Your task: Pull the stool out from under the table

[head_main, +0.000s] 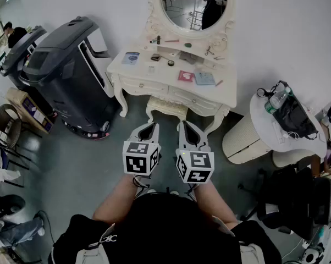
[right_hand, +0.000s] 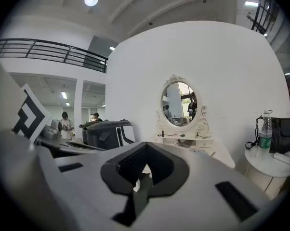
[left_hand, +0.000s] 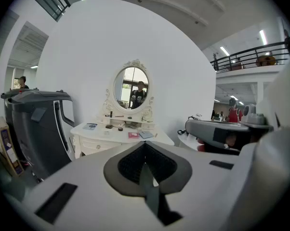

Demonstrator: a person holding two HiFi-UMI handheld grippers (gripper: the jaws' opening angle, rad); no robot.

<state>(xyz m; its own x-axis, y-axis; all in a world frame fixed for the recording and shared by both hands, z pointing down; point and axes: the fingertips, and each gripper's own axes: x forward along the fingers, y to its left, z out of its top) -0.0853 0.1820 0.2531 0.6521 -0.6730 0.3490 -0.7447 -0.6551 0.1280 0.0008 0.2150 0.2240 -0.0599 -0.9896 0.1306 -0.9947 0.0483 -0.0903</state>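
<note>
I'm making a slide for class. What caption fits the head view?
The left hand-held gripper and right hand-held gripper, both shut, face the stool tucked under the dressing table.

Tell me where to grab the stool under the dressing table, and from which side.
Take the stool by the front rim of its seat, coming from the person's side. Only that edge and the front legs stick out past the dressing table; the rest is tucked underneath. The left tool and right tool are shut, so open one first.
</note>
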